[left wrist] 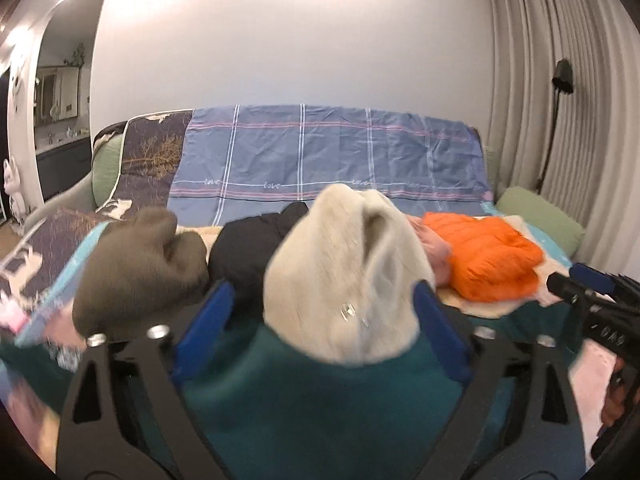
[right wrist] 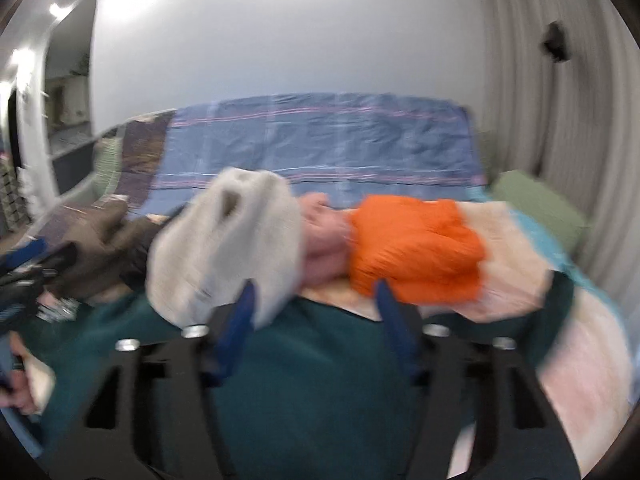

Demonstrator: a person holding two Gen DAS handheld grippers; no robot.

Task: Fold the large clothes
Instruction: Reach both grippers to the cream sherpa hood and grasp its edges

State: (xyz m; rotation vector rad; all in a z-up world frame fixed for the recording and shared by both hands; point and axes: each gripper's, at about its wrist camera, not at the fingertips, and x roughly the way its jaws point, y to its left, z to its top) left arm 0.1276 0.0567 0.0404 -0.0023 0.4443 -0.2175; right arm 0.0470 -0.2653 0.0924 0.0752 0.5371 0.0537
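From your left wrist: the left gripper (left wrist: 324, 300) has its blue fingers (left wrist: 208, 312) spread wide; the cream fleece (left wrist: 344, 272) fills the gap and rises above it, and its right edge meets the right finger, though the blur hides whether either pad presses it; the teal garment (left wrist: 304, 408) lies spread under the gripper across the near part of the sofa (left wrist: 540, 216); behind it sit an olive bundle (left wrist: 136, 268) at left, a black garment (left wrist: 248, 248) beside it, and an orange jacket (left wrist: 488, 260) at right, just beside a pink garment (left wrist: 436, 256); a blue plaid sheet (left wrist: 328, 152) covers the sofa back; your right gripper (left wrist: 576, 284) shows at the right edge, its opening not readable there.

From your right wrist, heavily blurred: the right gripper (right wrist: 316, 304) stands partly spread, with nothing clearly between the fingers; the fleece (right wrist: 228, 240) touches or overlaps the left finger (right wrist: 240, 320); the jacket (right wrist: 416, 248) is just behind the right finger; the teal garment (right wrist: 312, 380) lies below; your left gripper (right wrist: 24, 272) shows at the left edge, a hand (right wrist: 18, 400) beneath it.
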